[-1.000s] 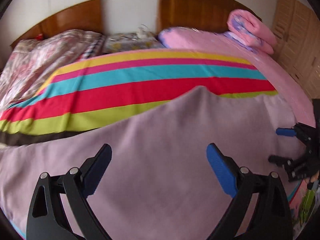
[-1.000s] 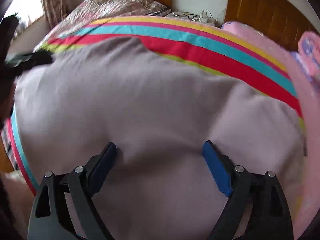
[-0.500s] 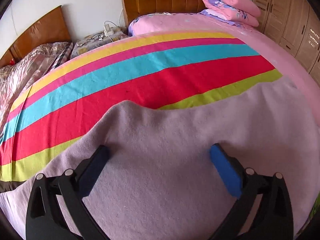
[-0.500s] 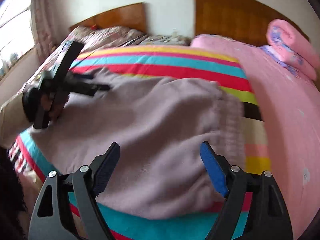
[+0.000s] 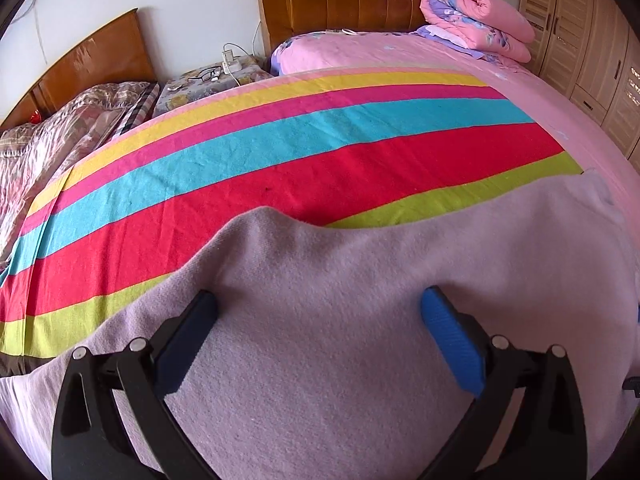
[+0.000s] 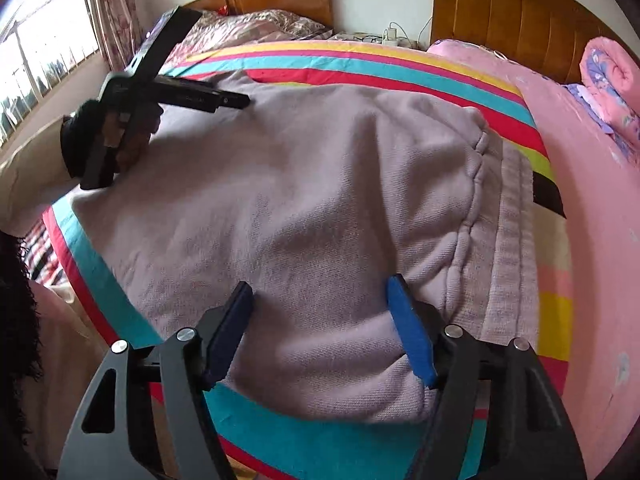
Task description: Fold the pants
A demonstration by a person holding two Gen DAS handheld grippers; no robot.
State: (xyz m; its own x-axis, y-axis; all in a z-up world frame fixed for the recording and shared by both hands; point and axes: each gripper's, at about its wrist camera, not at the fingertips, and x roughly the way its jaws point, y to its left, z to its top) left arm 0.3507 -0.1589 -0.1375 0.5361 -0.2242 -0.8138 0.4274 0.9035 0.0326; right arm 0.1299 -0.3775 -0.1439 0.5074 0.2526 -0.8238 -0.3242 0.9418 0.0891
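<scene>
Soft mauve fleece pants (image 6: 320, 200) are lying across a rainbow-striped bedsheet (image 5: 280, 152), filling each frame's lower half. The left gripper (image 5: 320, 320) and right gripper (image 6: 320, 300) are both hovering above them, fingers spread wide, holding nothing.

No text, label, brand or number is readable in either of my wrist views. The side of my left gripper (image 6: 224, 100), seen from the right wrist, carries a faint pale marking along its black body, too blurred to make out. The wardrobe doors (image 5: 580, 40) past the bed's far right corner show small bright marks near the right edge of the view, but I cannot tell whether they are letters.
</scene>
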